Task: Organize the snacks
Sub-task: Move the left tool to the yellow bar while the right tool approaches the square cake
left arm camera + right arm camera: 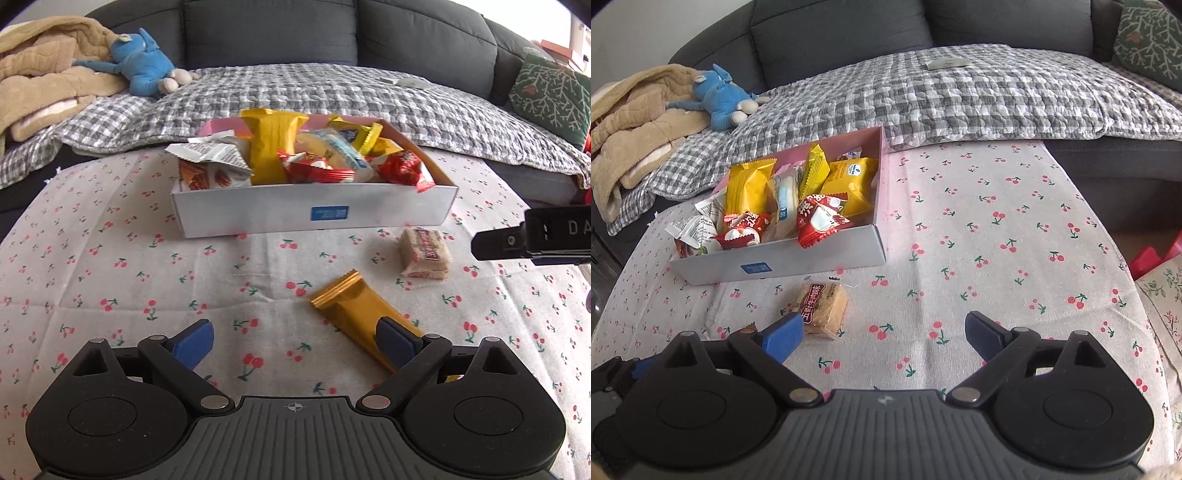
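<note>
Left wrist view: left gripper [294,345] spread wide, nothing between the blue pads [194,343], hovering low over the cherry-print tabletop [129,280]. Just ahead and to the right, a gold bar wrapper [354,310] lying flat and diagonal on the cloth, its near end hidden behind the right-hand pad. Farther right, a clear-wrapped square pastry [424,253] with a red label, lying apart from the bar and just in front of the white box [314,208]. Box heaped with snacks: tall yellow packet [271,146] standing in the middle, red packets [317,168] at the front, a white and orange packet [210,162] spilling over the left end. Part of the right gripper [532,242] entering at the right edge, its state not readable here. Beyond, a grey checked quilt [332,96], a blue plush toy [147,66] and a tan blanket [44,70] on a dark sofa [277,29].

Right wrist view: right gripper [884,338] likewise spread apart and empty above the tabletop [997,240]. Square pastry [823,308] lying just beside the left-hand pad [783,339], whether touching or not hard to tell. White box [798,262] behind it to the left, full of yellow packets [750,188] and red ones [820,219]. Small brown tip of the gold bar wrapper [748,328] peeking out behind the left linkage. Checked quilt [960,88] and plush toy [718,99] at the back.
</note>
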The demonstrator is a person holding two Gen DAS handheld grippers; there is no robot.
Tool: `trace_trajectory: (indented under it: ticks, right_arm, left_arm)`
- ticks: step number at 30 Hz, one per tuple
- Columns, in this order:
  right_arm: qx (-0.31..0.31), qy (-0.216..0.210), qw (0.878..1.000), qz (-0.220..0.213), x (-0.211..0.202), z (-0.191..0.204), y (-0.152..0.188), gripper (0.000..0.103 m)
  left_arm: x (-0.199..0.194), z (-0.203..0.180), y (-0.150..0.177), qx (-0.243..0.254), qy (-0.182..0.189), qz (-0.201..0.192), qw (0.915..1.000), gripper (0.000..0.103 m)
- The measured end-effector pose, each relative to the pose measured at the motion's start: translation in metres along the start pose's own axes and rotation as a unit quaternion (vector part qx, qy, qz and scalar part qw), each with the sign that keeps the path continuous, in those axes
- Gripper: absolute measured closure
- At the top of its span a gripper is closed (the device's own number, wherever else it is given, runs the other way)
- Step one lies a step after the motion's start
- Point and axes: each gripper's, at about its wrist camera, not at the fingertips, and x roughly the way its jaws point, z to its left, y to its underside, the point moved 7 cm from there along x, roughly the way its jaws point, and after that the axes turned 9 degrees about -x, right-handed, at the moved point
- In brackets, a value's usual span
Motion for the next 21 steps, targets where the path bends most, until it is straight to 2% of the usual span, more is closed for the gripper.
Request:
trace_trajectory:
  ticks: [3,8,14,18,21]
  right_arm:
    - [-0.011,0.000,1.000,0.004,0.005,0.006,0.001,0.010]
    - [-0.020,-0.002,1.000,0.007,0.009,0.012,-0.002,0.010]
    - [-0.008,0.001,1.000,0.007,0.009,0.007,-0.005,0.010]
    - [0.005,0.005,1.000,0.006,0.008,0.001,-0.005,0.009]
    - [0.010,0.004,1.000,0.008,0.008,0.001,-0.003,0.009]
  left_arm:
    - [0.000,0.015,-0.003,-0.014,-0.013,0.003,0.9998,0.013]
    - [0.002,0.009,0.001,-0.036,0.030,0.029,0.9985,0.011]
    - [0.003,-0.019,0.002,-0.031,0.056,0.031,0.9975,0.007]
    - [0.008,-0.042,0.005,-0.011,0.059,0.028,0.9978,0.006]
    - [0.012,-0.054,0.009,0.017,0.044,0.015,0.9988,0.004]
